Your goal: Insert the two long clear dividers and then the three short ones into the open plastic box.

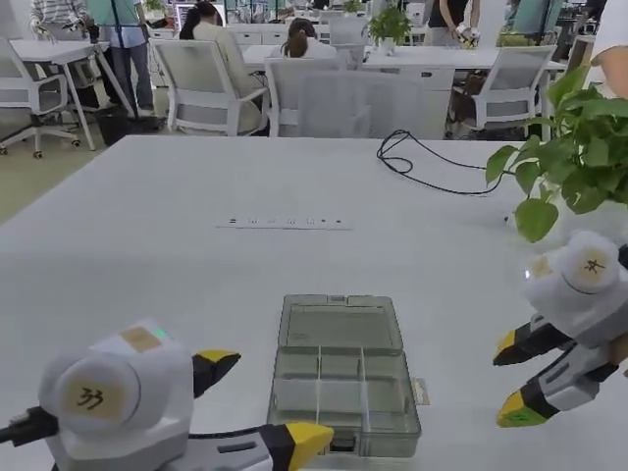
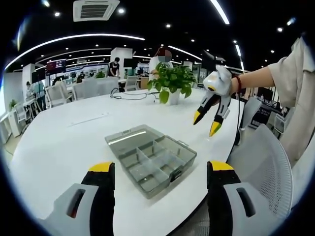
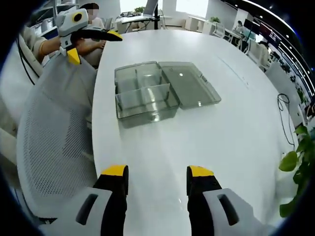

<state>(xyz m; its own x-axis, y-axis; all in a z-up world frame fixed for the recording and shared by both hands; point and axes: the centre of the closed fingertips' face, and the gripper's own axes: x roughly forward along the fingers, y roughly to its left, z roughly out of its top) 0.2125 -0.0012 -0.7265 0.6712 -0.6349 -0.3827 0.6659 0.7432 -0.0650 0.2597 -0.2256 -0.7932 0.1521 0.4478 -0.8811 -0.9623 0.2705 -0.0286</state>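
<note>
Left gripper (image 1: 263, 400) nearest, low at the table edge, jaws spread, empty. Right gripper (image 1: 510, 380) hovers right of it, jaws spread, empty. Between them sits the open plastic box (image 1: 392, 437) on the white table (image 1: 147, 255), its tray's long axis crosswise and its lid (image 1: 340, 324) flat, pointing away. Clear dividers (image 1: 320, 379) stand inside.

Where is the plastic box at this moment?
In the head view the open plastic box lies low in the middle on the white table, between the left gripper and the right gripper, its lid flat on the far side.
</note>
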